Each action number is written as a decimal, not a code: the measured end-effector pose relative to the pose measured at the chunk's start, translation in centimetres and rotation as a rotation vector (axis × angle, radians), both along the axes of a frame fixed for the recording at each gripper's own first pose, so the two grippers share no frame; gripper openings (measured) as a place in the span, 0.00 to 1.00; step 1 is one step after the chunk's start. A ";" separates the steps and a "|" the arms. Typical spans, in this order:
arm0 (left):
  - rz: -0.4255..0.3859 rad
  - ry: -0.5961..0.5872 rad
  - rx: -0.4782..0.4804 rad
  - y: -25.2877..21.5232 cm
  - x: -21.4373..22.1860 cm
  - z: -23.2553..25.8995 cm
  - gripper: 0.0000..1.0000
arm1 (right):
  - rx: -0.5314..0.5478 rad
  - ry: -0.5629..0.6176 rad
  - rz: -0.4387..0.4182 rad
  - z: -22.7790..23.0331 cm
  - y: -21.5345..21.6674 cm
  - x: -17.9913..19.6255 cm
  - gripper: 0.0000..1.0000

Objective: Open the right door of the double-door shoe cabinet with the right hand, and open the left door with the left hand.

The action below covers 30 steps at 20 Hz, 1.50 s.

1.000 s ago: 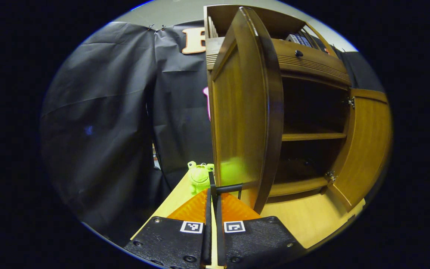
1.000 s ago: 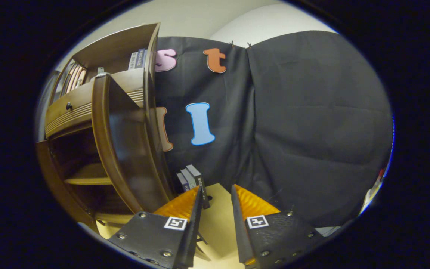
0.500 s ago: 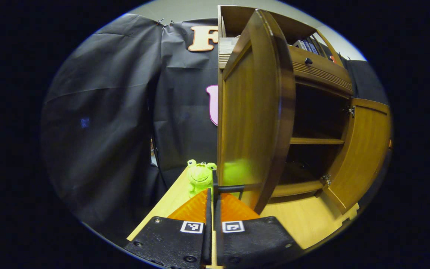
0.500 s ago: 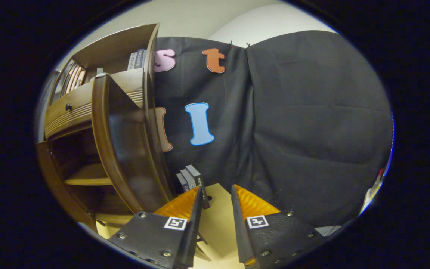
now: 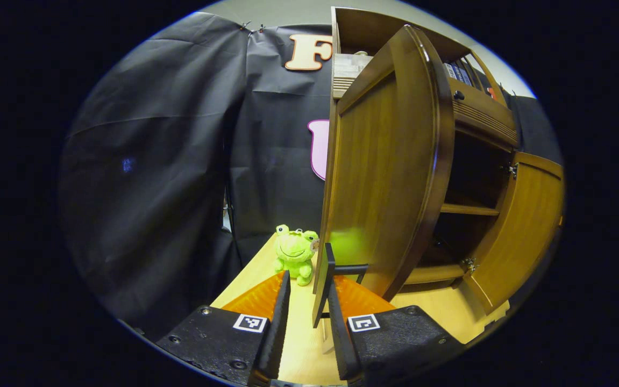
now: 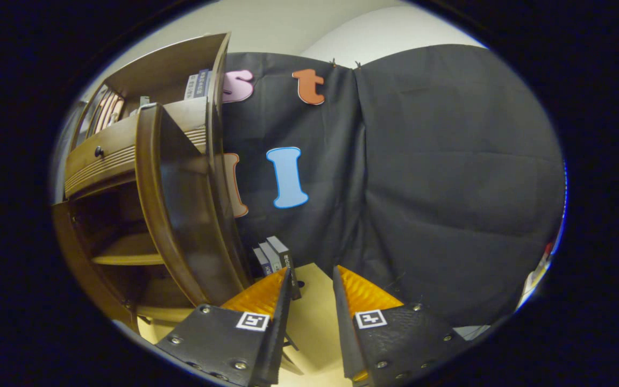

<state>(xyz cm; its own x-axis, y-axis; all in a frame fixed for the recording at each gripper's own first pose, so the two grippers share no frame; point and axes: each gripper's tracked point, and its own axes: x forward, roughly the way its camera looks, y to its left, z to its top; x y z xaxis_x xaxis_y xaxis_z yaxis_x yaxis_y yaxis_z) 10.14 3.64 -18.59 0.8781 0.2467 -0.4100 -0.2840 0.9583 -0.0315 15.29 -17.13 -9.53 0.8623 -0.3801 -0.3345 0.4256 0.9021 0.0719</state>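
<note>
Letting go: my left gripper point(image 5: 305, 317) has just spread its fingers; a second ago they were pinched on the dark handle point(image 5: 336, 269) of the left door point(image 5: 384, 177).
Left tool: fingers apart, holding nothing; the handle stands between them, close to the right finger, and I cannot tell if it touches.
Left door: swung wide, its edge toward me, further round than a second ago, showing more of its outer face.
Right tool: my right gripper point(image 6: 309, 317) has fingers apart, nothing held, unchanged from the earlier frames.
Right door: open point(image 6: 180, 204), standing to the left of my right fingers, with the shelves point(image 6: 126, 258) in view behind it.
Cabinet: both doors stand open in the left gripper view, the right one point(image 5: 524, 226) at the far right.
Nearby: a green frog toy point(image 5: 294, 252) sits on the table point(image 5: 449, 312) just left of the left door.
Meaning: I judge the task all but done; only drawing back is left.
</note>
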 end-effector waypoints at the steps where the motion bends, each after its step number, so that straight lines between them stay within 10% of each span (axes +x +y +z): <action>1: 0.005 0.000 0.012 0.3 -0.3 0.4 0.38 | -0.008 -0.002 -0.004 0.2 -0.2 0.0 0.44; 16: 0.293 -0.195 0.127 8.4 -5.2 13.8 0.44 | -0.135 -0.131 -0.023 8.8 -1.9 2.7 0.44; 30: 0.113 -0.365 0.230 0.0 1.0 26.9 0.43 | -0.152 -0.348 0.164 20.7 6.6 1.8 0.43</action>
<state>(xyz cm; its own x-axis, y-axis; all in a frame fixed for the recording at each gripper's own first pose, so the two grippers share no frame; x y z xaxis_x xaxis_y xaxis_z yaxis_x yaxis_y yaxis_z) 11.19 3.68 8.28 0.9174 0.3979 -0.0012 -0.3971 0.9158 0.0609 17.12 -10.54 11.16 0.9672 -0.2511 0.0375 0.2493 0.9673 0.0466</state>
